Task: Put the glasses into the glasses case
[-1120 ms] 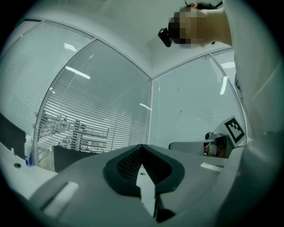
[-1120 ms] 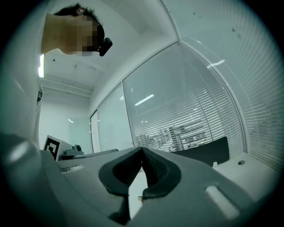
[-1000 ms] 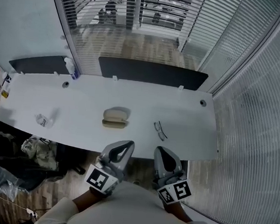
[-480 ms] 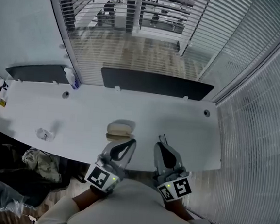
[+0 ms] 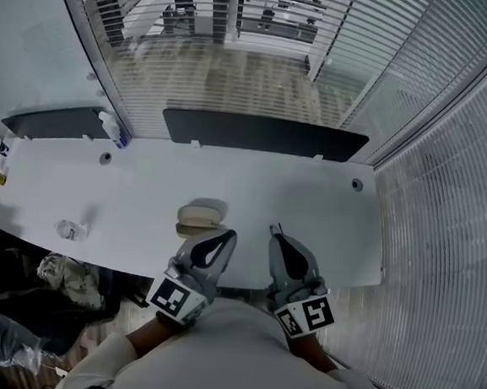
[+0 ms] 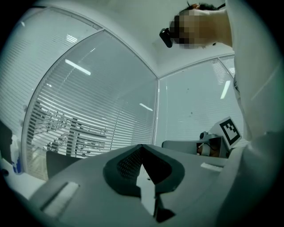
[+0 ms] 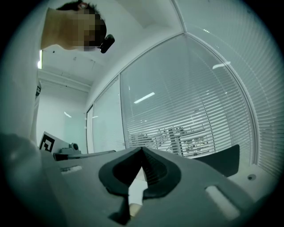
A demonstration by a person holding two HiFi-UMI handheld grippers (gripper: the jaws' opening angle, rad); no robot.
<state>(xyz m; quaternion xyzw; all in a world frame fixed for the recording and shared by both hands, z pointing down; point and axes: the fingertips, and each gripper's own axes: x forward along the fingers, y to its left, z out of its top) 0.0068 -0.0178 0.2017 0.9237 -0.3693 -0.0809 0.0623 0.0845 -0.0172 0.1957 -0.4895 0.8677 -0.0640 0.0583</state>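
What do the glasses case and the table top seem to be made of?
The glasses case looks like a hard shell with a matte beige covering, perhaps faux leather or plastic: its form is rounded and it has no shine. The table looks like smooth white laminate with a faint sheen, but it is too far away to be sure.

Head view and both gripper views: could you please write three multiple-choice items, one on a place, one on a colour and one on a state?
1. Where is the glasses case?
A. on the white table, close in front of the left tool
B. on the floor
C. at the table's right end

2. What colour is the glasses case?
A. black
B. beige
C. red

3. How do the jaws of the right tool stand?
A. wide apart
B. closed on the case
C. together, holding nothing

Key:
1 A, it lies just past that tool's tip.
2 B, its shell is pale beige.
3 C, the jaw tips meet in the right gripper view.
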